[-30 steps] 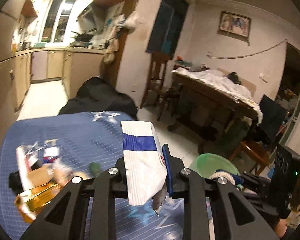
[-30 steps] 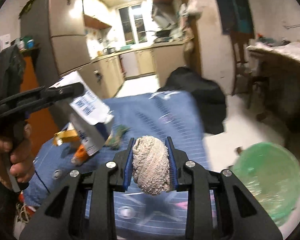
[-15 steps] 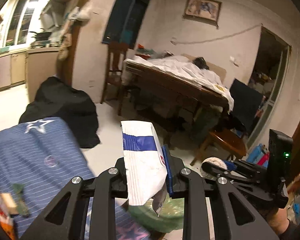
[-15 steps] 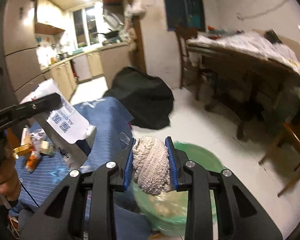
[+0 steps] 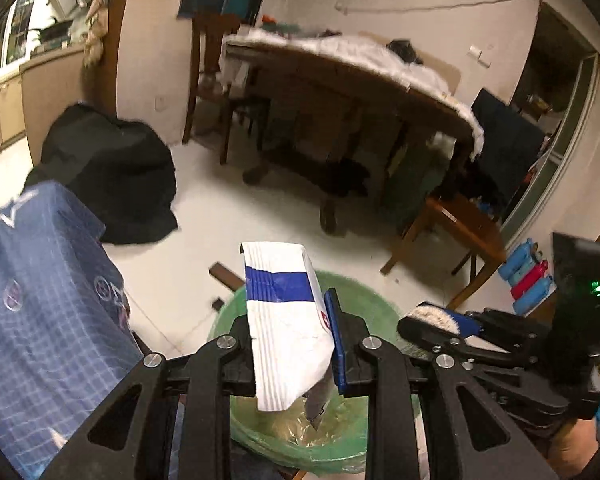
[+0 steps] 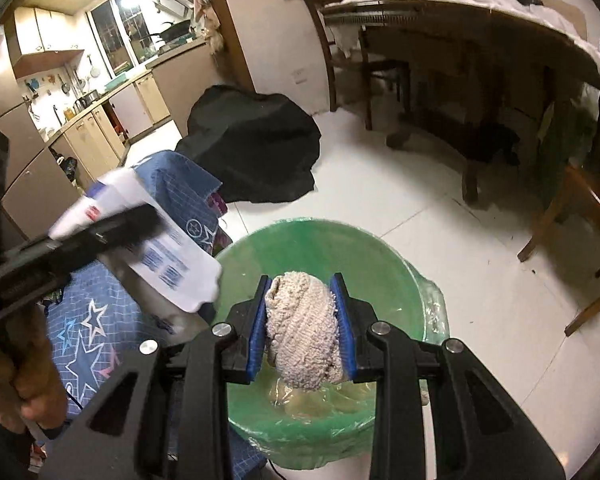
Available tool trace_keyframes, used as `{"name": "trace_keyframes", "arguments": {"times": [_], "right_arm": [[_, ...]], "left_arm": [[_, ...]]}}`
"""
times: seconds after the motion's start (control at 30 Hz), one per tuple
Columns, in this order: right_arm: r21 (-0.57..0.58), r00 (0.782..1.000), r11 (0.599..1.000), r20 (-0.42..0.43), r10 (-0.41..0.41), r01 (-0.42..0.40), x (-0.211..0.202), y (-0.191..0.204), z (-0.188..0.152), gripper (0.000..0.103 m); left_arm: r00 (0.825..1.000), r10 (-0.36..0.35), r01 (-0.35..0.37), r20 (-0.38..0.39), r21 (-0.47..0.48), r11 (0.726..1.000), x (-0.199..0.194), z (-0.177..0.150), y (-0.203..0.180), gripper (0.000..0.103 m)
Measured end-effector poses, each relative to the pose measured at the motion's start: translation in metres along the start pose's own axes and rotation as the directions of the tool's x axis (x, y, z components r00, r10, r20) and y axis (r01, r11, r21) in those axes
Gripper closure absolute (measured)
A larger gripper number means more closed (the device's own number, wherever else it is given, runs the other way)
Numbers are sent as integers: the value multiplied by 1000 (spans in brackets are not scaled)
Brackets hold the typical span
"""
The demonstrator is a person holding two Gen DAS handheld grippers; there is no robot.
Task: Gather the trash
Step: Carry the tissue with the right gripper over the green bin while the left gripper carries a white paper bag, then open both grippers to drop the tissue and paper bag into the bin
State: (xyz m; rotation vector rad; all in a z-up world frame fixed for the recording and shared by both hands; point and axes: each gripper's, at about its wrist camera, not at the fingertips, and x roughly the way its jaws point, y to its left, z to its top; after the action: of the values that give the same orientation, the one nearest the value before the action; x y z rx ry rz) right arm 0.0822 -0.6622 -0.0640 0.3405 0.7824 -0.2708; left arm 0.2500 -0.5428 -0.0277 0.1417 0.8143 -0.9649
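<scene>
Gripping a white wrapper with a blue band (image 5: 288, 320), the left gripper (image 5: 296, 344) hangs over a green bin (image 5: 364, 308) lined with a plastic bag, its jaws clenched on the crumpled packaging. Just beside it, the right gripper (image 6: 302, 320) holds a wad of beige knitted cloth (image 6: 302, 320) squeezed between its blue pads (image 6: 346, 324), directly above the bin's open mouth; in the right wrist view the bin's rim (image 6: 312, 226) rings the cloth on all sides. A person's hand (image 6: 24, 376) grasps the left tool's handle at the frame's edge. To the left stands a tabletop under a blue star-printed cloth (image 5: 40, 300). Farther off lie a black bag (image 6: 256, 144) on the white floor, then a long wooden table (image 6: 480, 40) and chairs. Both pieces of trash appear ready for dropping; the next move likely calls for opening each pair of jaws so the loads fall inside.
</scene>
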Motion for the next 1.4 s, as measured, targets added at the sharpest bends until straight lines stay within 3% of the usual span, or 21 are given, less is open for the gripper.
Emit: {"name": "trace_keyframes", "arguments": {"times": [0.3,0.5,0.57,0.73,0.97,1.17,1.27,1.4], "right_arm": [[32,998,999,-57,9,-7,25,-19,-13,74],[35,998,999,-62,17,-15,28,-23,-15,72],[32,998,999,-60,23,-21,28,-22,-16,71],[39,999,999,-46,26,-24,28,-23,-15,56],[52,999,998,-26,26,-25,21,-26,-15,52],[16,999,999,28,27,-27,-1,-11,-14,45],[-26,994,999,97,48,-46,-25,7,-18,34],[-71,979,991,164,122,-111,-54,37,-31,27]], "left_arm": [[996,18,-19,-86,-10,1000,64,-24,13,77],[996,16,-17,-84,-18,1000,62,-28,24,75],[996,20,-22,-86,-22,1000,58,-30,28,70],[996,30,-32,-88,-29,999,53,-29,30,55],[996,35,-38,-76,-30,999,41,-31,35,55],[998,50,-51,-40,-17,999,12,-36,37,53],[998,54,-54,18,8,998,-29,-45,41,48],[987,119,-124,110,36,992,-100,-73,70,34]]}}
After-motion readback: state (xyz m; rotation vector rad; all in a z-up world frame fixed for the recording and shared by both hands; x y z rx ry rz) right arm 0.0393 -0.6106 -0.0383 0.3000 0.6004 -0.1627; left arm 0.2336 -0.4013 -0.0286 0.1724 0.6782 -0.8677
